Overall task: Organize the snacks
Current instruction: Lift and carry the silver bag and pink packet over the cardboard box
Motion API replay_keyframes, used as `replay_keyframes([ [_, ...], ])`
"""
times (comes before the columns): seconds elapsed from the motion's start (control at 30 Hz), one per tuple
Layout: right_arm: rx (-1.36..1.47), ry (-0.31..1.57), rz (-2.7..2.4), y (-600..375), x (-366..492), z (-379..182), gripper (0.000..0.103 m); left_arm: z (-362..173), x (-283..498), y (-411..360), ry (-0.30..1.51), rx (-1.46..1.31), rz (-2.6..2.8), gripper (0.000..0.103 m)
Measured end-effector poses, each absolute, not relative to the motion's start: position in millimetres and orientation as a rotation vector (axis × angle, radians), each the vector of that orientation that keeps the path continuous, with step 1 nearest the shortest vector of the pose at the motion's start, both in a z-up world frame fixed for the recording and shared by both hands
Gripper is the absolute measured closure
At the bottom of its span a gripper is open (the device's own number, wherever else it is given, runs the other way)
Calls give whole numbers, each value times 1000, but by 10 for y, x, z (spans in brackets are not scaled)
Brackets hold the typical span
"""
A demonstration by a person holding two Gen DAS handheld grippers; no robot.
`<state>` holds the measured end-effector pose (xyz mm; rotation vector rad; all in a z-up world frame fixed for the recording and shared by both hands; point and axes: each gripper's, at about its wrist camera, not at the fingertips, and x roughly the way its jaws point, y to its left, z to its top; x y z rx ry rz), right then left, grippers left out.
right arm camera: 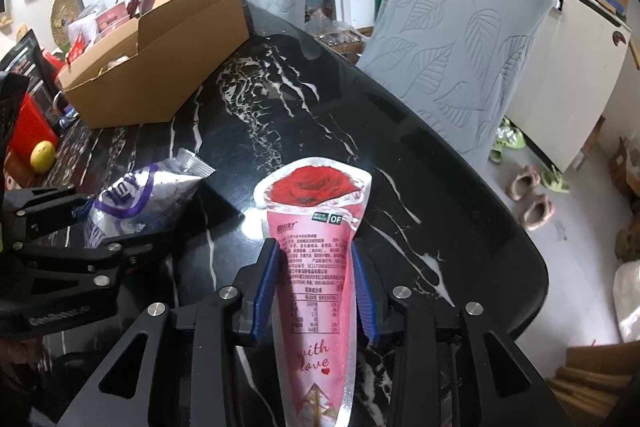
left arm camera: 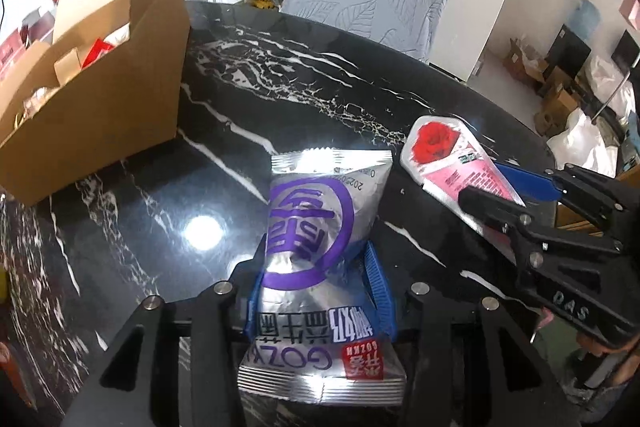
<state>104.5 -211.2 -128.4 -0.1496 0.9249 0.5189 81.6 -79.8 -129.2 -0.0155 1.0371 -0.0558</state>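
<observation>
My left gripper (left arm camera: 318, 259) is shut on a silver snack bag with a purple logo (left arm camera: 316, 227), its blue pads pressing the bag's sides over the black marble table (left arm camera: 280, 75). My right gripper (right arm camera: 316, 251) is shut on a pink cone-shaped packet with a red rose (right arm camera: 316, 247), pads against both sides. Each view shows the other gripper: the right one with the pink packet (left arm camera: 452, 163) at right, the left one with the silver bag (right arm camera: 136, 199) at left. An open cardboard box (left arm camera: 100, 99) with snacks inside stands at the table's back left; it also shows in the right wrist view (right arm camera: 168, 63).
Two grey leaf-patterned chairs (right arm camera: 460, 47) stand behind the table. A white cabinet (right arm camera: 572, 67) is at the right, with slippers (right arm camera: 528, 195) on the floor. A yellow fruit (right arm camera: 42, 155) and red items sit left of the box.
</observation>
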Motion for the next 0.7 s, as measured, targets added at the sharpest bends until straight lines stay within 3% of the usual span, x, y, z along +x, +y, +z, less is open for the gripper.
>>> replay_keyframes([
  [0.2,-184,914,513,-2054,1016,-1285,60,-1300,843,-756,1017,-24,-58,58],
  [0.27,-170,920,536,-2051,1011,-1284,45,-1300,838,-746,1012,-25,-58,58],
  [0.37,-186,922,543,-2010,981,-1295,33,-1304,837,-742,1009,-24,-60,58],
  [0.53,-262,875,509,-1921,943,-1336,36,-1306,824,-734,1003,-28,-58,58],
  [0.63,-244,834,471,-1943,960,-1342,55,-1303,807,-718,1001,-38,-60,58],
  [0.7,-238,829,467,-1940,965,-1333,60,-1300,795,-719,996,-36,-60,58],
])
